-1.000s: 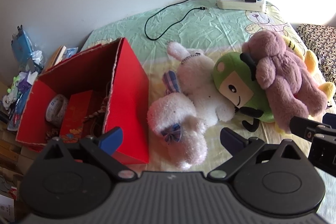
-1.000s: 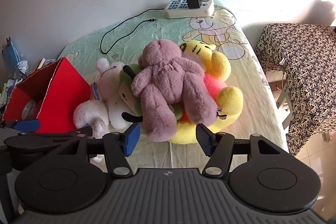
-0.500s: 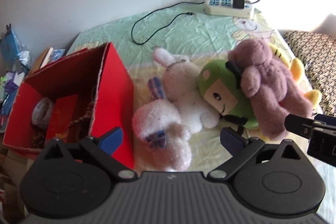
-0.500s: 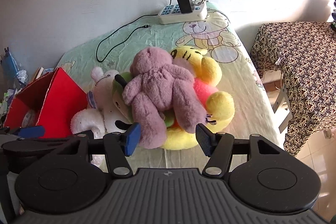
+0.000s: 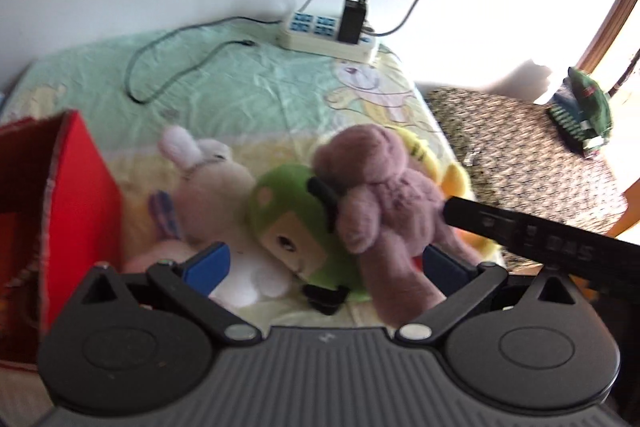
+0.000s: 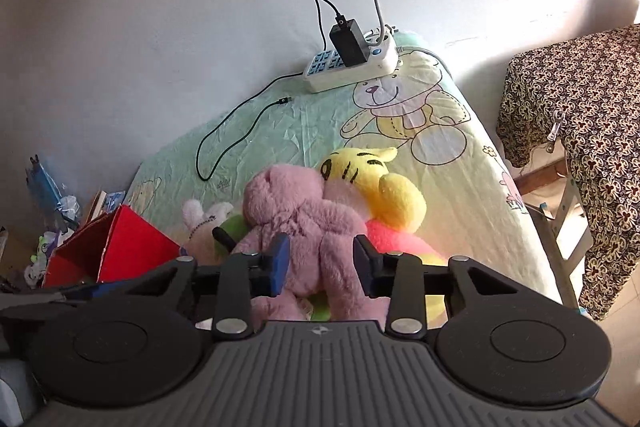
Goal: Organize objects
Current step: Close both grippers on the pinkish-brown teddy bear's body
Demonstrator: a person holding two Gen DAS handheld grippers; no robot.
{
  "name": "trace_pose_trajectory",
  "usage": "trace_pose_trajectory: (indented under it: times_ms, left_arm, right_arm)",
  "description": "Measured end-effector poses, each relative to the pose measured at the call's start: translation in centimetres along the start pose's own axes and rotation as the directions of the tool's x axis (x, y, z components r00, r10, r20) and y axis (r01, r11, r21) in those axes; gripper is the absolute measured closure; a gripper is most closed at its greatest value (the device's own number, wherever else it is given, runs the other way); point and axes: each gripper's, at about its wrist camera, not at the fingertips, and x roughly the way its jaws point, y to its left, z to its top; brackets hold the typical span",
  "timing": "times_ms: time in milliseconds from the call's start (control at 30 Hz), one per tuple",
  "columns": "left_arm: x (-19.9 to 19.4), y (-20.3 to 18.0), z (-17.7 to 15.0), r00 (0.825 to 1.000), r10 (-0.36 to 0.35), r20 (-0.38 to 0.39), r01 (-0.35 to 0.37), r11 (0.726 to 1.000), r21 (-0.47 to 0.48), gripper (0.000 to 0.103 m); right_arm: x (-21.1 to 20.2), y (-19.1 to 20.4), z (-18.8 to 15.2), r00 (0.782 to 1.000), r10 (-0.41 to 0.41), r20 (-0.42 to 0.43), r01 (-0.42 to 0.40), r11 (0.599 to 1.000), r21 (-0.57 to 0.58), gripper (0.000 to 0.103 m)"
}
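Plush toys lay heaped on the bed (image 6: pixel 280 131): a purple bear (image 6: pixel 308 227) sprawled over a green doll (image 5: pixel 288 223) and a yellow tiger (image 6: pixel 372 183), with a white rabbit (image 5: pixel 208 171) beside them near the red box (image 5: pixel 76 211). The right gripper (image 6: pixel 320 263) was closing its jaws around the purple bear's lower body, the plush bulging between the blue pads. The left gripper (image 5: pixel 324 263) hung over the green doll, jaws spread wide and pinching nothing.
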Motion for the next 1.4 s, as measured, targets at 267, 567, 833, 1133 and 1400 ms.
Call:
trace_pose_trajectory:
  times_ms: [267,567,833,1133,1400]
  left_arm:
    - [2.1,-0.7,0.0,0.991,-0.12,-0.059,0.118,0.992,-0.04,0.002]
    - [3.7,-0.9,-0.1,0.985,-0.145,-0.088,0.147,0.989,0.012,0.031]
    - [2.8,0.8,-2.0,0.986,-0.144,-0.083,0.149,0.987,0.055,0.056]
    - [2.5,-0.4,-4.0,0.994,-0.076,-0.074,0.086,0.985,0.15,0.059]
    - [2.9,-1.0,-4.0,0.996,-0.056,-0.065,0.066,0.984,0.167,0.059]
  right_arm:
    - [2.9,-2.4,0.5,0.999,0.031,-0.042,-0.029,0.998,0.052,0.063]
    - [4.2,-3.3,0.9,0.995,0.097,-0.017,-0.096,0.993,0.068,0.056]
    - [2.5,-2.0,-0.2,0.992,0.123,-0.039,-0.123,0.992,0.004,0.066]
    - [1.9,-0.5,-1.4,0.99,0.124,-0.065,-0.134,0.974,-0.18,0.066]
    - [2.5,-2.2,-1.3,0.981,0.179,-0.076,-0.183,0.982,-0.042,0.066]
